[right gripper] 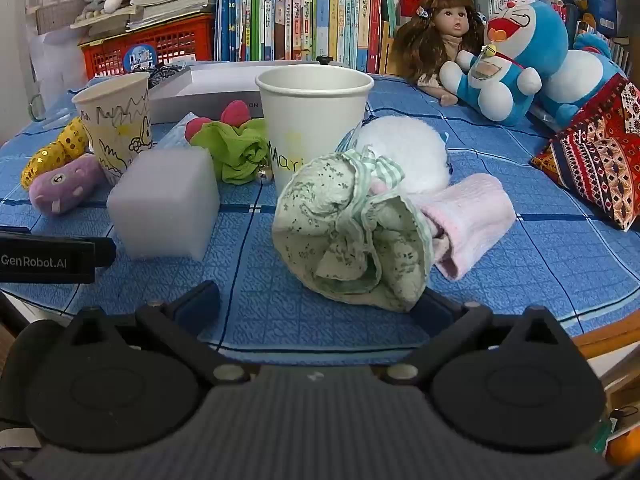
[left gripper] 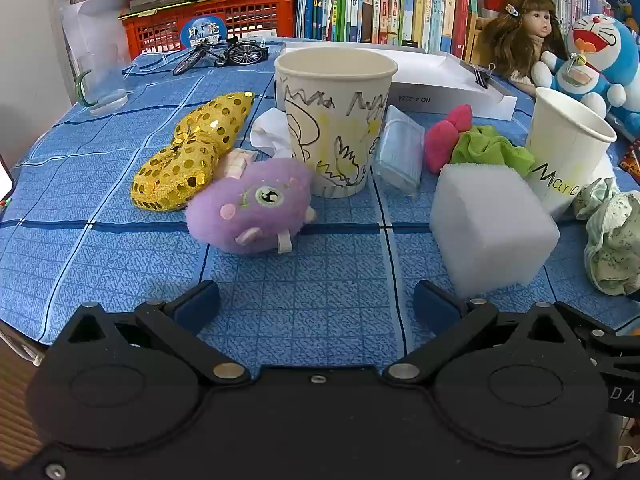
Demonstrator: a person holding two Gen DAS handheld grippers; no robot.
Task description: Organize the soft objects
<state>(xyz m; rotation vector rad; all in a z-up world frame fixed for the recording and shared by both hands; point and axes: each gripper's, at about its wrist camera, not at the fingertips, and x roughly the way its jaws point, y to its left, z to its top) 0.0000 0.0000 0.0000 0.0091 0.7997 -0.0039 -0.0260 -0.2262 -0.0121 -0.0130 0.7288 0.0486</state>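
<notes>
My left gripper [left gripper: 316,304] is open and empty, low over the blue cloth. Ahead of it lie a purple plush [left gripper: 252,206], a gold sequin toy [left gripper: 192,156] and a white foam block [left gripper: 492,228]. A doodled paper cup [left gripper: 336,120] stands behind the plush; a second cup [left gripper: 564,152] stands at the right. My right gripper [right gripper: 320,304] is open and empty, just in front of a green floral cloth [right gripper: 352,232]. A pink cloth [right gripper: 468,220], a white fluffy ball [right gripper: 408,152], a green rag [right gripper: 236,152] and the "Marie" cup [right gripper: 312,124] sit around it.
A doll [right gripper: 440,36] and Doraemon plush [right gripper: 508,64] sit at the back right, before a row of books [right gripper: 304,20]. A white box [left gripper: 440,84], red crate [left gripper: 216,20], toy bicycle [left gripper: 224,54] and a patterned cushion [right gripper: 596,156] are also there.
</notes>
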